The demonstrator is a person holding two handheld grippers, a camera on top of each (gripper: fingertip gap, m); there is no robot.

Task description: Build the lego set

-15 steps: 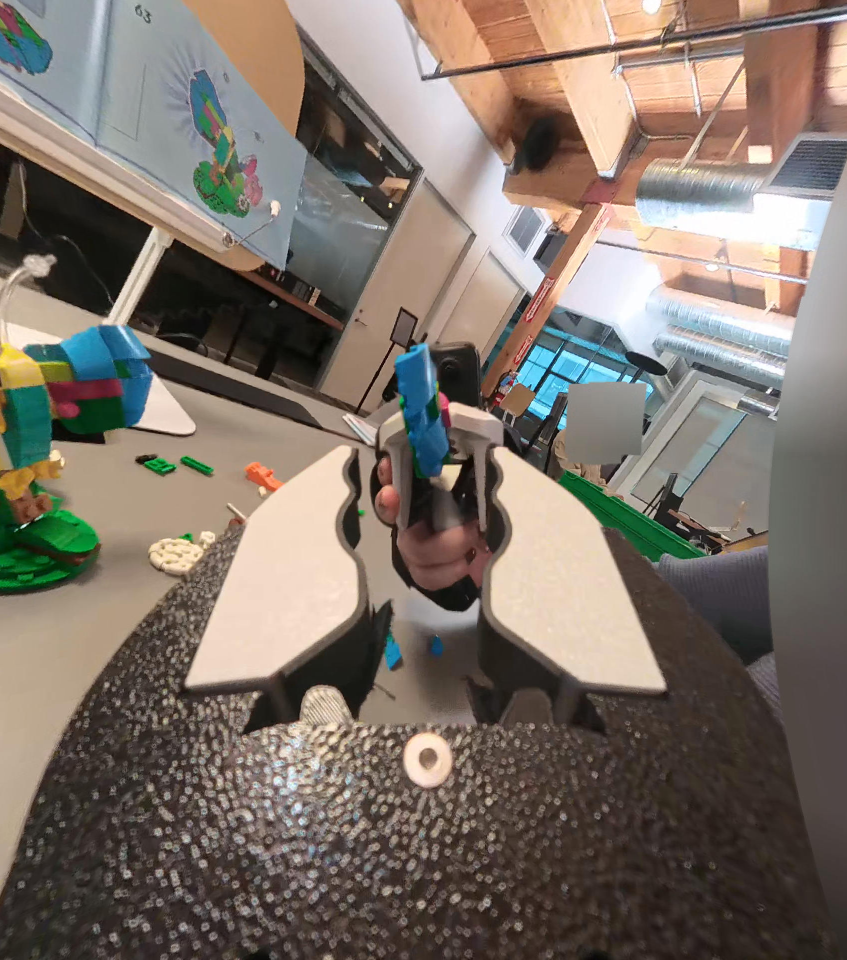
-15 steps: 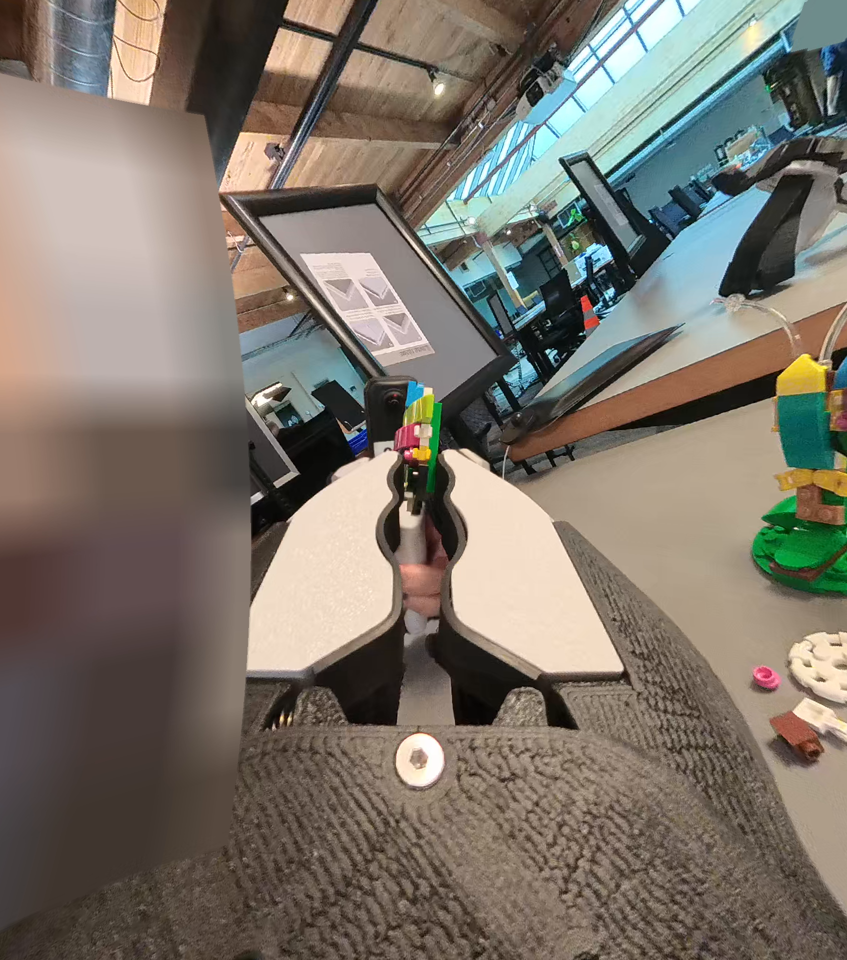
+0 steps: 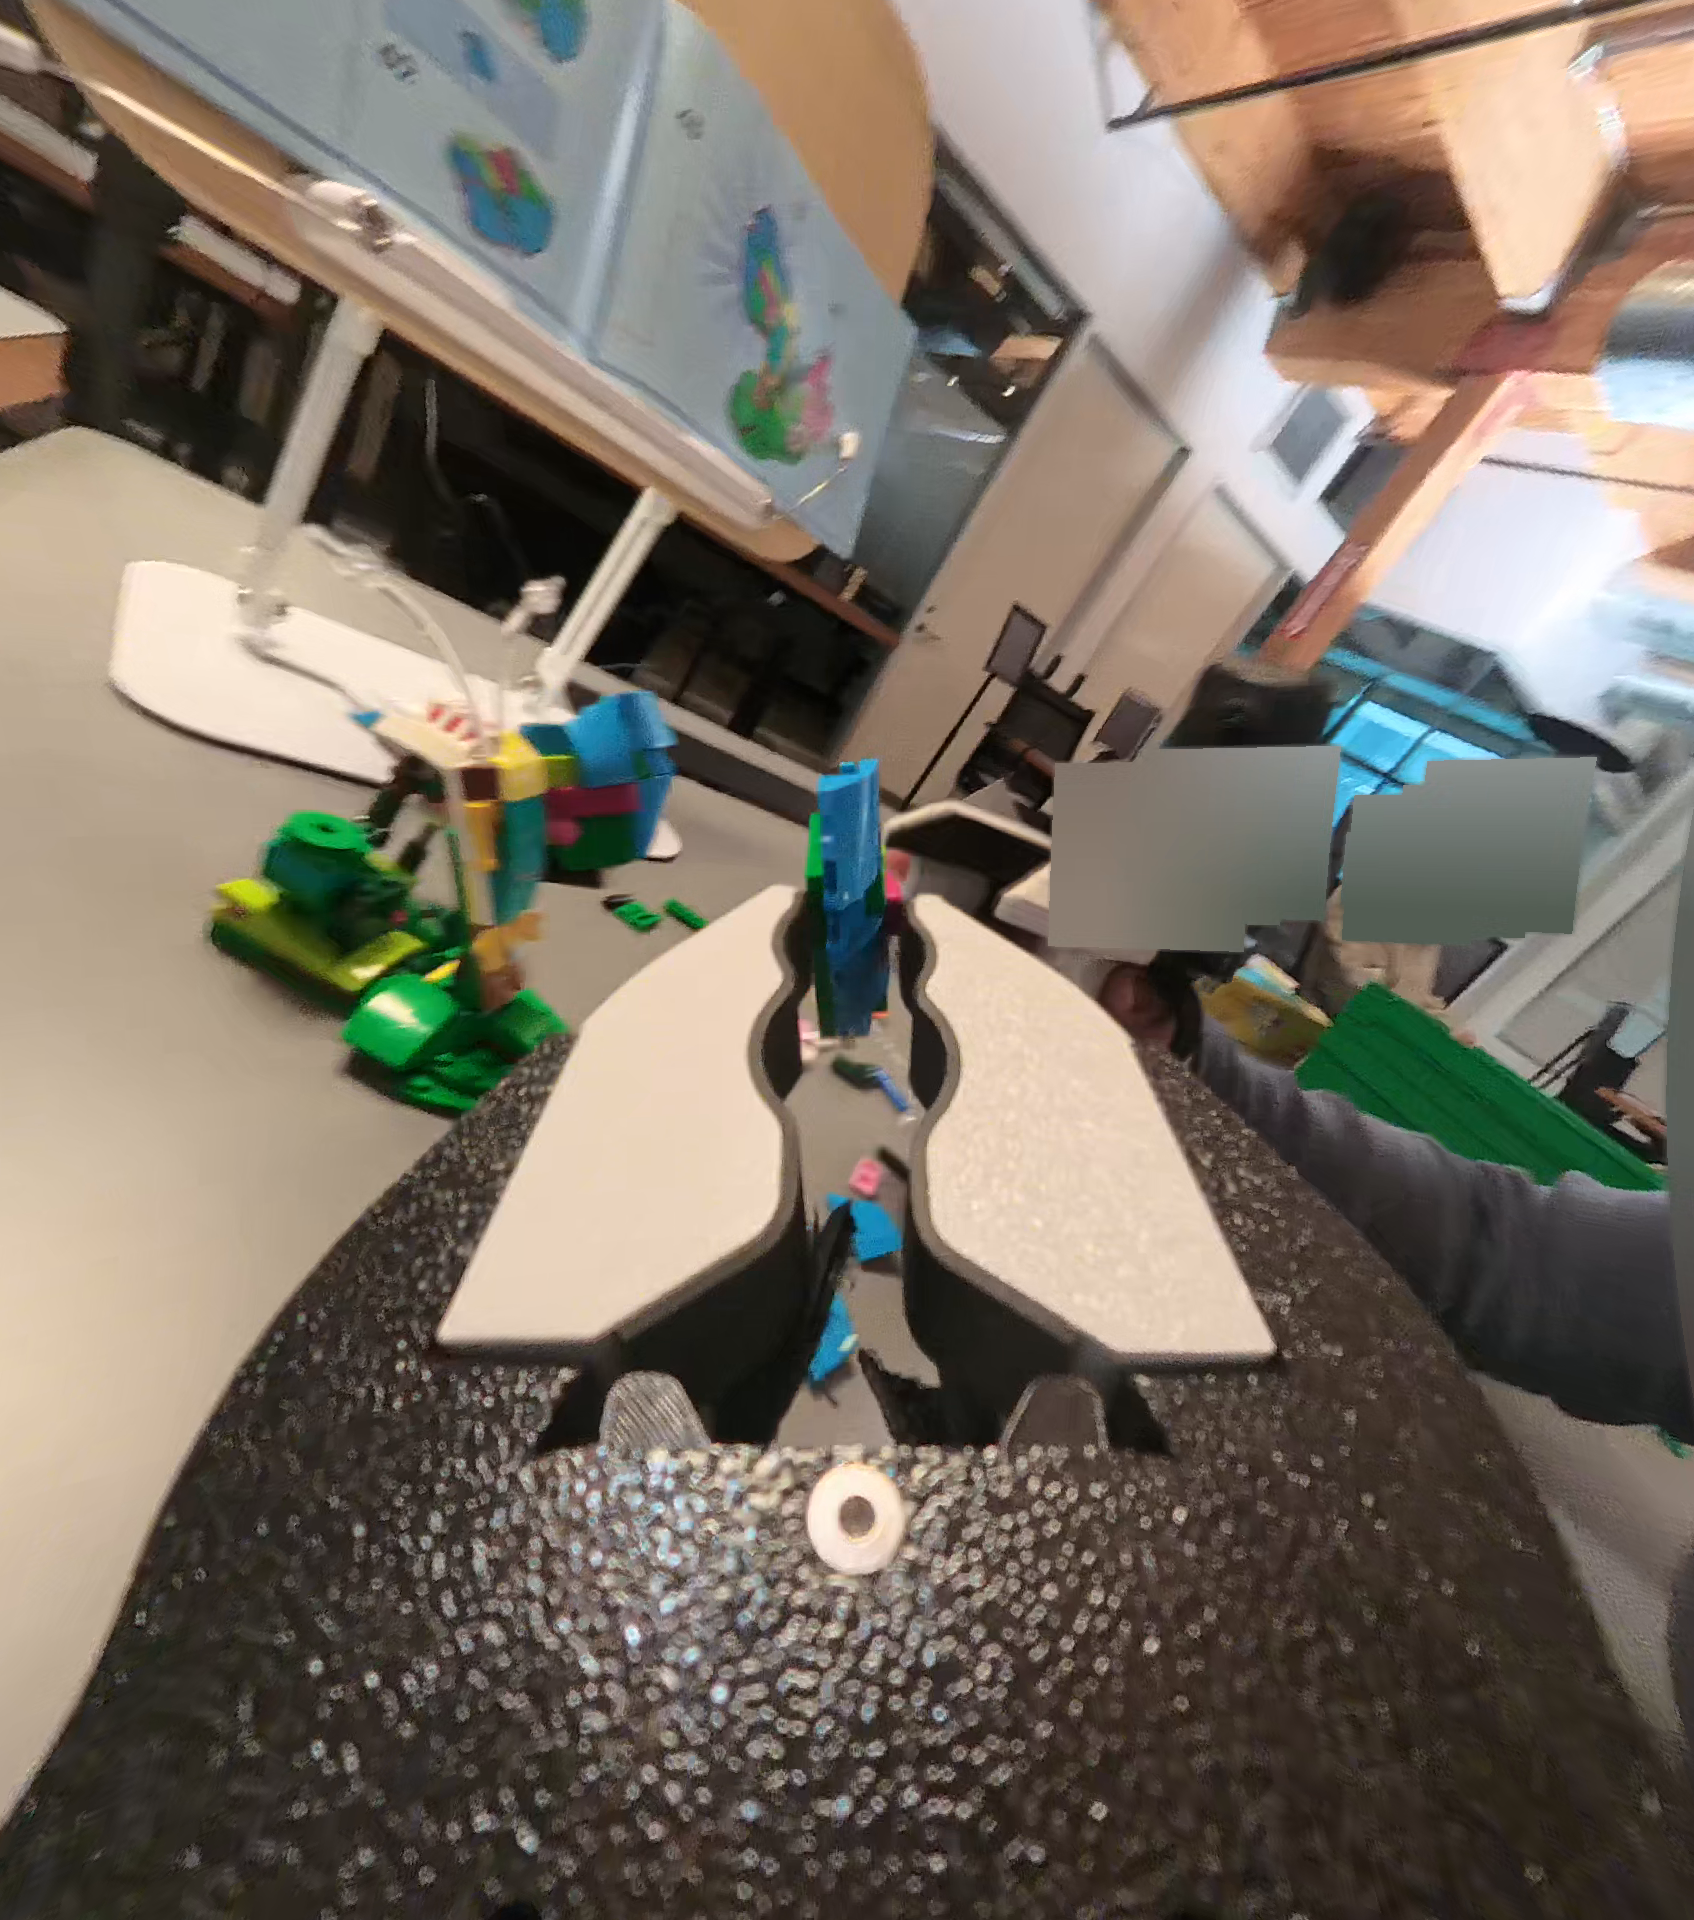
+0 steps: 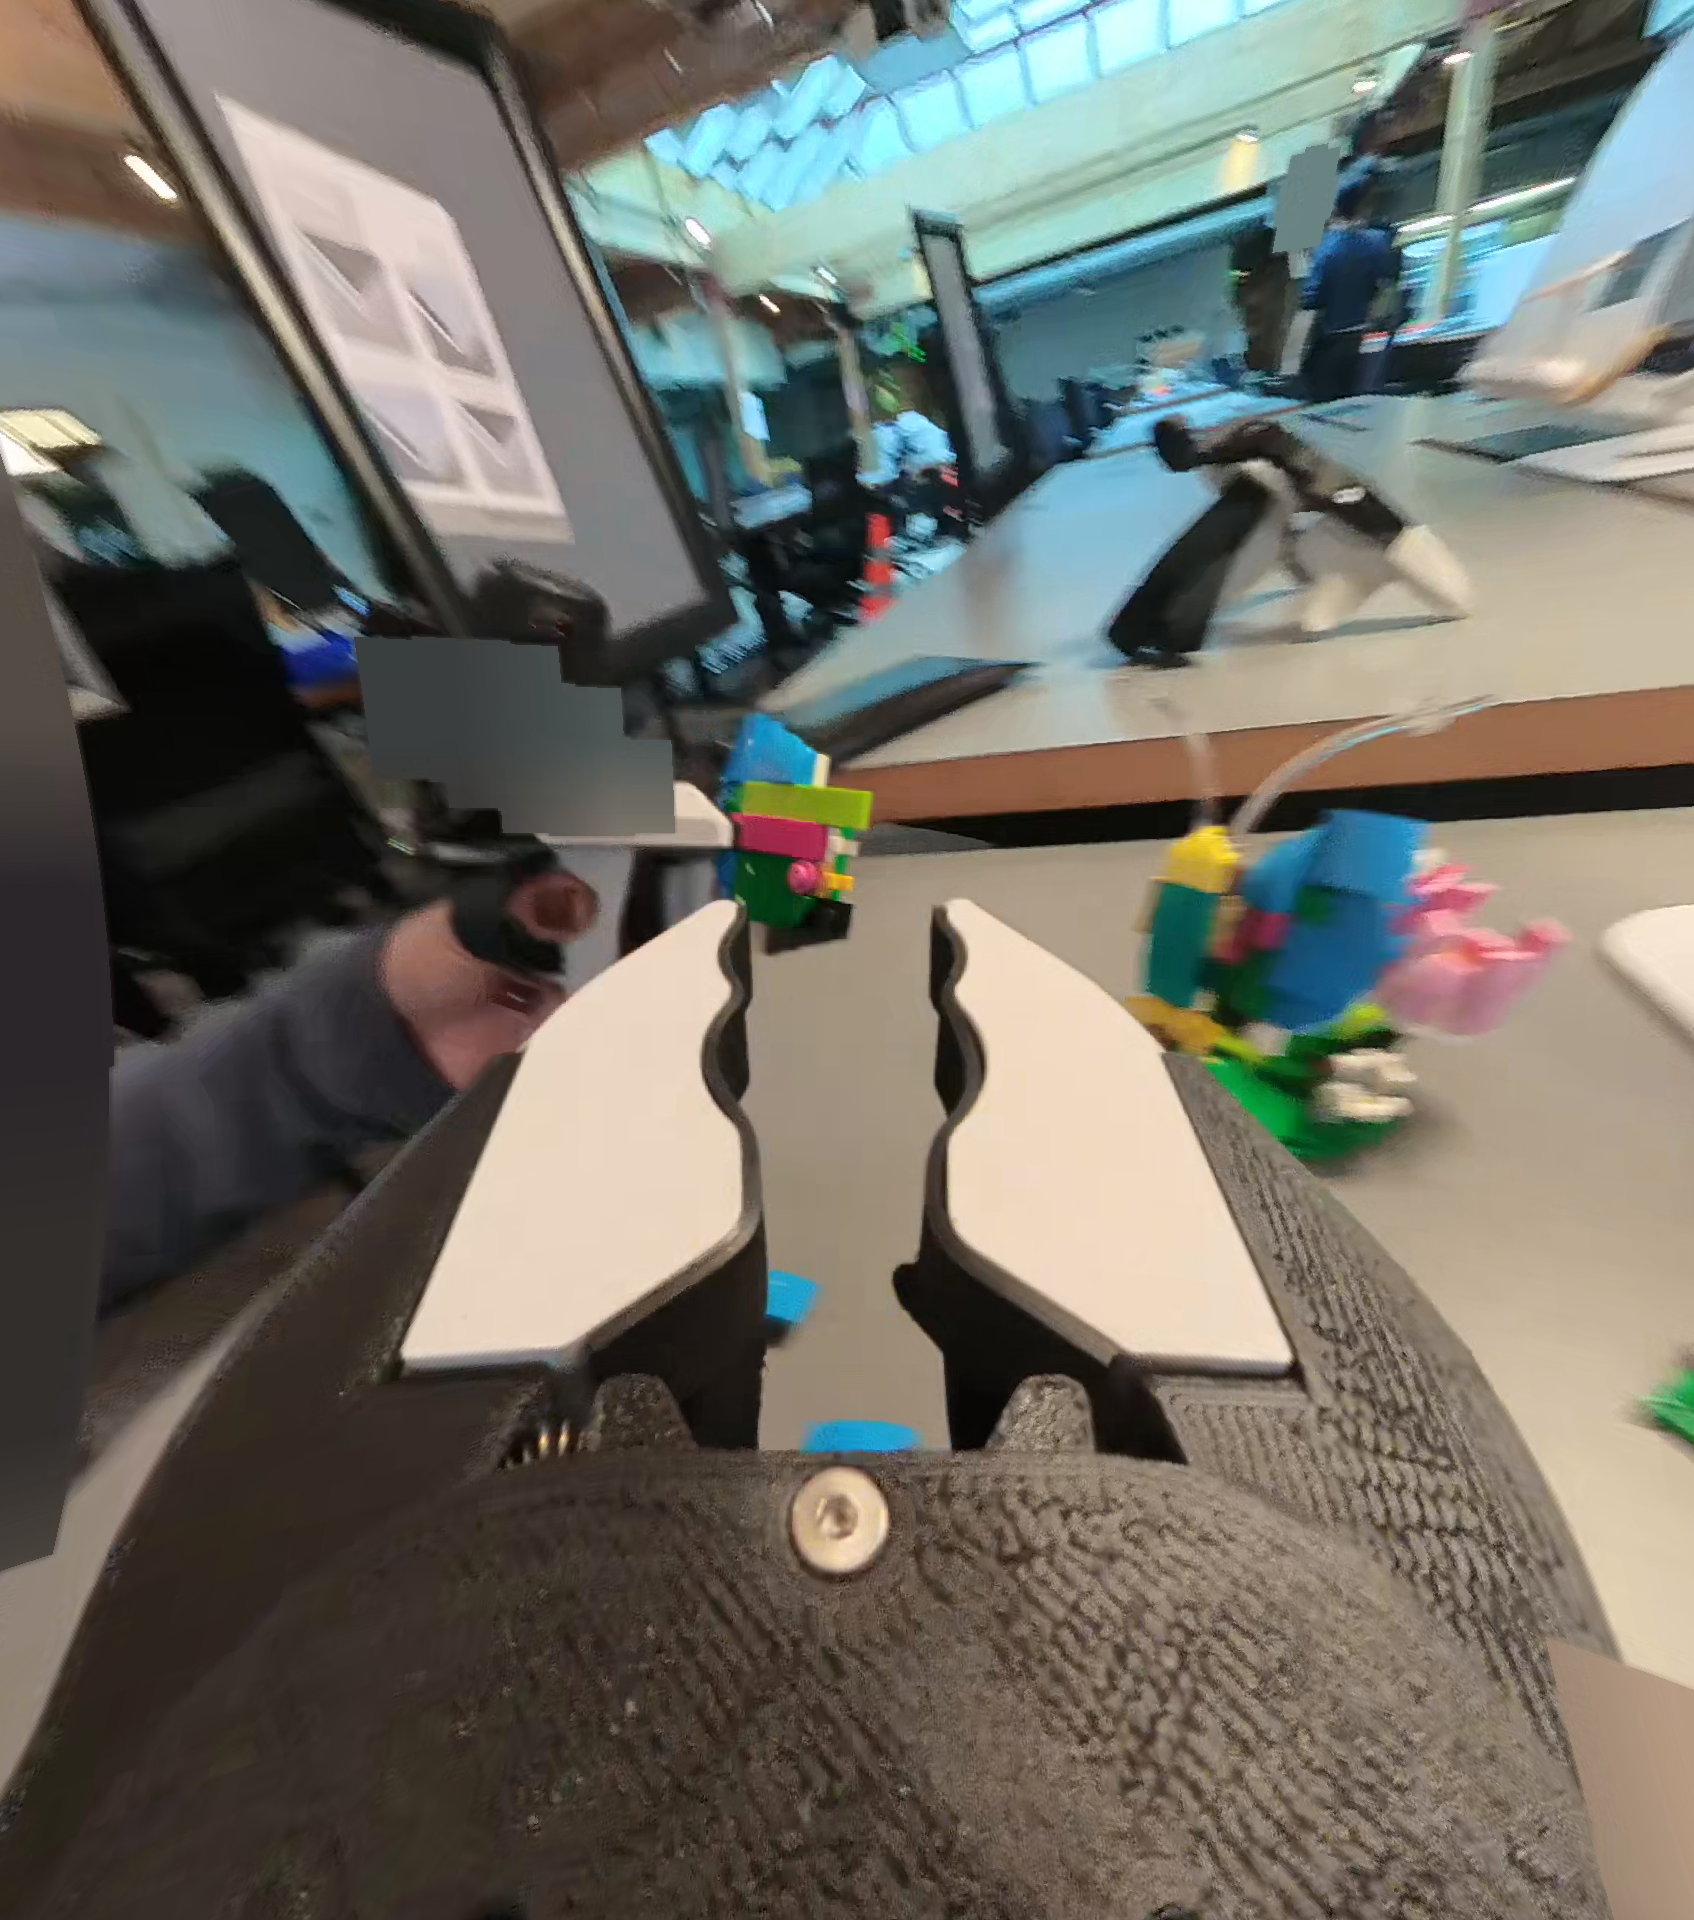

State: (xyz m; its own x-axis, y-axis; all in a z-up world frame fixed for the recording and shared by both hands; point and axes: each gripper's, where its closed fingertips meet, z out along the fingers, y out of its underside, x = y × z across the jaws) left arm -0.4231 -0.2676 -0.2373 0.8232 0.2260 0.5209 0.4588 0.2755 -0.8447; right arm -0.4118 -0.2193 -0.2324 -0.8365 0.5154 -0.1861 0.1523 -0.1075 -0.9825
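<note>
Two tools | our left tool [image 3: 848, 935] clenched on brick cluster [image 3: 848, 894], above tabletop [image 3: 43, 1091] | our right tool [image 4: 838, 914] released | only right view shows pink flower [image 4: 1466, 956] on model [image 4: 1310, 935].

Grey table [image 3: 43, 1039], wooden ceiling beams [image 3: 1425, 156]

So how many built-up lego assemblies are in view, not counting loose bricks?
2. A small blue-and-green assembly is clamped in the left tongs; the larger model stands on the grey table. Others may be hidden behind the tongs.
</note>
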